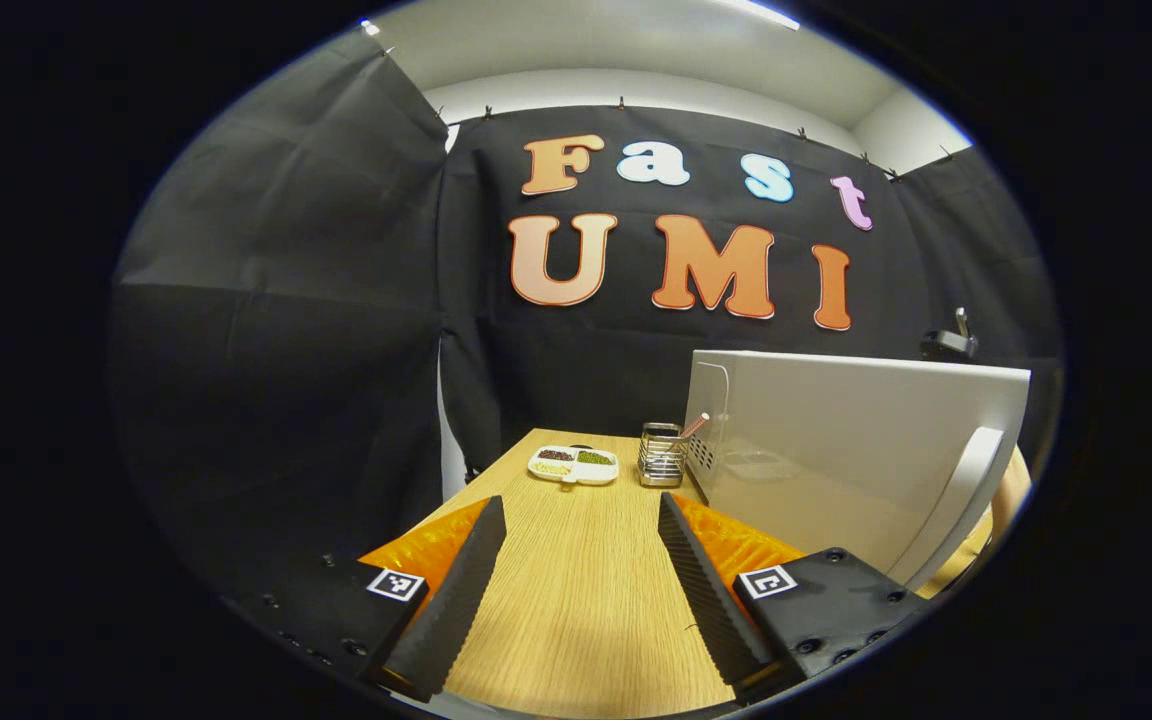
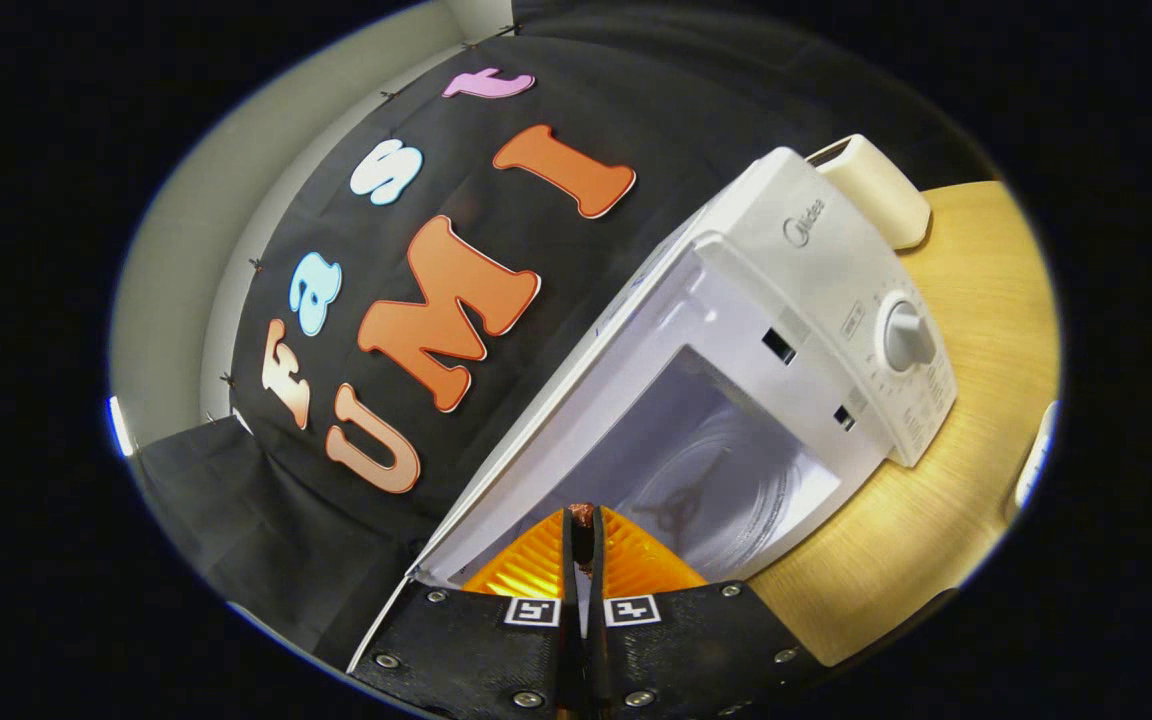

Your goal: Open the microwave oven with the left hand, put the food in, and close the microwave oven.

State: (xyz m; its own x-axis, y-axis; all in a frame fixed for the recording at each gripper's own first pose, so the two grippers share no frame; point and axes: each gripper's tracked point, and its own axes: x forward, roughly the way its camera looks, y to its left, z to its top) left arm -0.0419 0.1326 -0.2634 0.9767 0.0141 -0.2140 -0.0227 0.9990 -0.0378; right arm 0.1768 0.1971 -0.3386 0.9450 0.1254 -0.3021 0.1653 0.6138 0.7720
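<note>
Tray (image 1: 573,465) left of holder (image 1: 661,455), microwave (image 1: 856,450) right.

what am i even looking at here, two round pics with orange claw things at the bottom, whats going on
Each picture comes from a camera riding on a hand-held two-finger gripper. In the left gripper view, the left gripper is open over a wooden table, beside the swung-open microwave door. Farther back sit a divided food tray and a wire holder. In the right gripper view, the right gripper is pinched on something small and brownish, too small to identify, in front of the open microwave.
</note>
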